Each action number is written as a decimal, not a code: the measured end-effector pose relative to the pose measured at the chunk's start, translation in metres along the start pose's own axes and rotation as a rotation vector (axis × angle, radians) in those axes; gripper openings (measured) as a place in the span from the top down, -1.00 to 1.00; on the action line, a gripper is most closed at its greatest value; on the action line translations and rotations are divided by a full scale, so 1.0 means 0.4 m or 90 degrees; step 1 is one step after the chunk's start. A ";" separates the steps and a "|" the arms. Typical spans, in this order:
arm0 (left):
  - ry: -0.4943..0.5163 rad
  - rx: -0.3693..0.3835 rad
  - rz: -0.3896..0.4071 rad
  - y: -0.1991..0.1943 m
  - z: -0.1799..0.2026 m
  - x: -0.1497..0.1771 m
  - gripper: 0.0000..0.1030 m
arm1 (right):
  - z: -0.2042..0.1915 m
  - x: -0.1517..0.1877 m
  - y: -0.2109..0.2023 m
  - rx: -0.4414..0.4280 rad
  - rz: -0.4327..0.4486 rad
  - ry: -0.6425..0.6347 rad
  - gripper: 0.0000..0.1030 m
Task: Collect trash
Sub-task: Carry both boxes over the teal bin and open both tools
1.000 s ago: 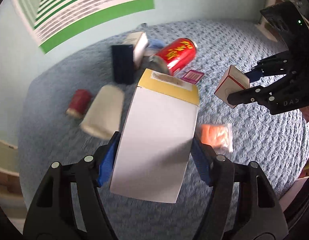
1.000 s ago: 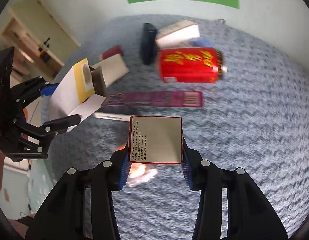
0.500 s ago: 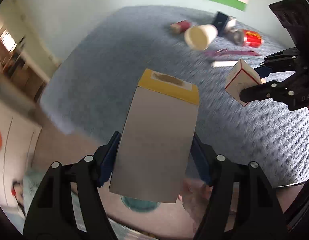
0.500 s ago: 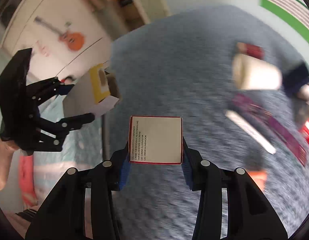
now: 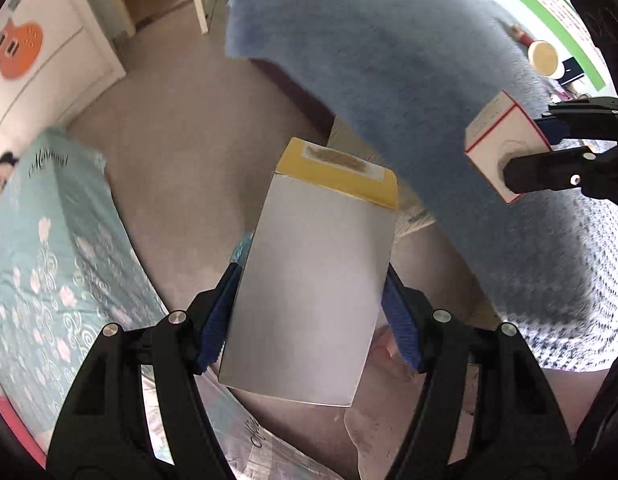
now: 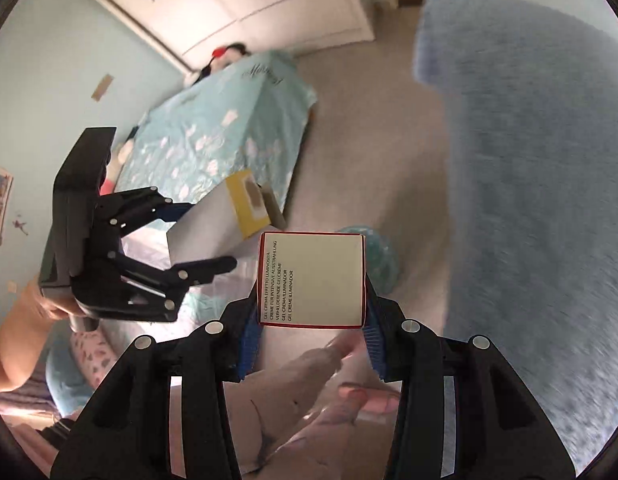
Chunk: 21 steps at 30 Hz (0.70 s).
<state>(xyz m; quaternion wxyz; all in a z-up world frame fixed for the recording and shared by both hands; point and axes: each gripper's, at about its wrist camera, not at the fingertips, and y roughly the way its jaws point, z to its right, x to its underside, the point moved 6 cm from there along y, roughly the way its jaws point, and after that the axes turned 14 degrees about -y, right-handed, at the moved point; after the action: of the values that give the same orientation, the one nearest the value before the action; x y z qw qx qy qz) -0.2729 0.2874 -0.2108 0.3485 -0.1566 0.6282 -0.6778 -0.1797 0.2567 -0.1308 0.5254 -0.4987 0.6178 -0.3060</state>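
Gripping a tall white carton (image 5: 309, 304) with a yellow top flap, the left gripper (image 5: 309, 320) presses its blue pads (image 5: 217, 324) against the carton's two sides in the left wrist view, holding it above beige floor (image 5: 181, 152). At right, the right gripper (image 5: 549, 148) clamps a small white box (image 5: 497, 136) with red edges. A blue knitted blanket (image 5: 429, 60) spreads behind both, with a pale cup (image 5: 543, 58) and other small items lying at its far right end, blurred. A light blue bedspread (image 5: 41, 256) with white flowers lies at left, and a guitar sticker (image 5: 17, 48) marks the white wardrobe far left.

From the right wrist view, the right gripper (image 6: 313, 332) holds the small box (image 6: 313, 280), its cream face bordered in red and printed with lines of black text along the left edge. At left, the left gripper (image 6: 197, 236), in a person's hand (image 6: 41, 304), holds the carton (image 6: 217, 224), its yellow flap facing right. The bedspread (image 6: 225, 128) stretches behind them, the blanket (image 6: 529, 160) fills the right side, and a round teal object (image 6: 381, 264) shows just behind the box, too hidden to identify. The person's bare foot (image 6: 349, 400) shows below.
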 end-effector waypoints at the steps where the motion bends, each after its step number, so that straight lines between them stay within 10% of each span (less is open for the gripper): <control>1: -0.008 0.001 -0.011 0.015 -0.018 0.000 -0.27 | -0.019 -0.012 0.024 -0.004 -0.013 -0.001 0.13; 7: -0.026 0.010 -0.068 0.089 -0.124 0.010 -0.32 | -0.034 -0.047 0.138 -0.032 -0.058 0.031 0.08; 9: -0.030 0.011 -0.086 0.113 -0.143 0.007 -0.43 | -0.038 -0.055 0.158 -0.026 -0.066 0.043 -0.35; 21: -0.028 0.018 -0.101 0.136 -0.195 -0.033 -0.62 | 0.026 -0.069 0.115 0.000 -0.023 0.096 -0.34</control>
<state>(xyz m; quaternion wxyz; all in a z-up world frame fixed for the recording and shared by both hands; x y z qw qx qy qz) -0.2990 0.3558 -0.2729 0.3097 -0.2156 0.5963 -0.7086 -0.1846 0.2985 -0.1656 0.4716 -0.4851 0.6469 -0.3519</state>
